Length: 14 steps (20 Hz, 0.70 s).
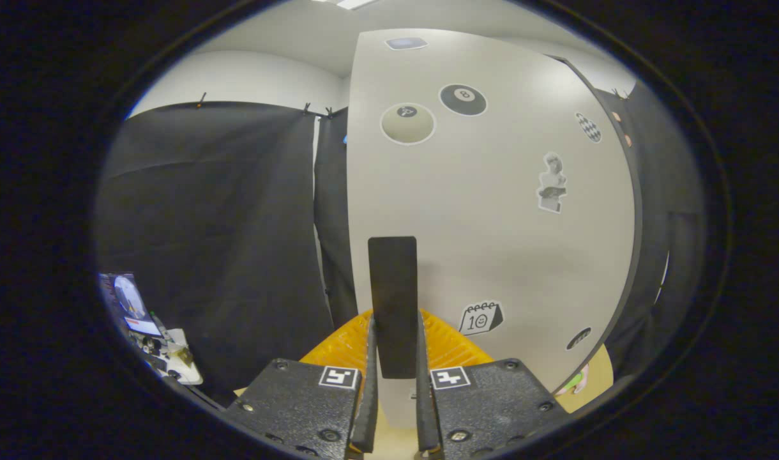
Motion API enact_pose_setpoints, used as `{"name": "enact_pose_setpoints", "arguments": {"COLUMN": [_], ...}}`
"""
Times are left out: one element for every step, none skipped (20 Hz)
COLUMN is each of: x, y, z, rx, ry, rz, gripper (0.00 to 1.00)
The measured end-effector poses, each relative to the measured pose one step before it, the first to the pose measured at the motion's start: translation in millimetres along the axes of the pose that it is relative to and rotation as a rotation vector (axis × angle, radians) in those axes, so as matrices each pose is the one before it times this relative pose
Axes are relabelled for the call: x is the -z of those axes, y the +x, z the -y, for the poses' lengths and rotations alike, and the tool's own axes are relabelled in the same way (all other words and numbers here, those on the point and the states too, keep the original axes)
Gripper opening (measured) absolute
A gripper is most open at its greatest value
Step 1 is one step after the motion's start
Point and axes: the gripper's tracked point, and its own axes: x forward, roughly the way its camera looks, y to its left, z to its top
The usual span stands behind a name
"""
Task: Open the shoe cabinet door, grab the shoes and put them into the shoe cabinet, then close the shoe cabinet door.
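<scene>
A pale shoe cabinet door (491, 211) with several stickers stands just ahead of me, seen at an angle with its left edge free against the dark cloth. A flat black handle (393, 300) runs upright on the door near that edge. My gripper (394, 345) is shut on this handle, both fingers pressing its lower part from left and right. The dark cabinet body (657, 255) shows along the door's right side.
A black cloth wall (217, 243) hangs to the left. Low at the left stands a small screen with cables (140, 319). A strip of wooden floor and something green (578, 382) lie beneath the door's lower right corner.
</scene>
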Motion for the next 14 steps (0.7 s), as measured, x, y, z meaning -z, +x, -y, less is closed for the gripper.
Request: {"name": "enact_pose_setpoints", "arguments": {"x": [0.63,1.13,0.18,1.01,0.33,1.21,0.9,0.82,-0.22,0.96,0.23,0.48,0.33,1.29], "y": [-10.33,-9.95,-9.58,-9.38,-8.99,-8.62,-8.78,-8.6,-8.18,-6.81,-7.76,-8.29,-6.58,-6.2], "z": [2.9,2.96,2.9,2.89,2.49,2.92,2.13,1.42,3.37,1.33,1.72,1.64,2.71,1.86], "rx": [-0.01811,-0.01497,-0.01435,-0.01499,-0.01388,-0.01323,-0.01152,-0.00889,-0.0018,0.00089,0.00378,0.00578,0.00879,0.01088], "ry": [-0.00345,-0.00003,-0.00123,-0.00599,0.00063,0.00268,0.00854,-0.00041,-0.00333,-0.00858,-0.00506,-0.00635,-0.00808,-0.0048], "rz": [-0.00094,-0.00098,0.00141,0.00135,0.00368,0.00213,0.00142,0.00103,0.001,-0.00261,-0.00253,-0.00043,-0.00158,-0.00385], "gripper": [0.28,0.28,0.28,0.28,0.28,0.28,0.28,0.28,0.28,0.28,0.28,0.28,0.28,0.28]}}
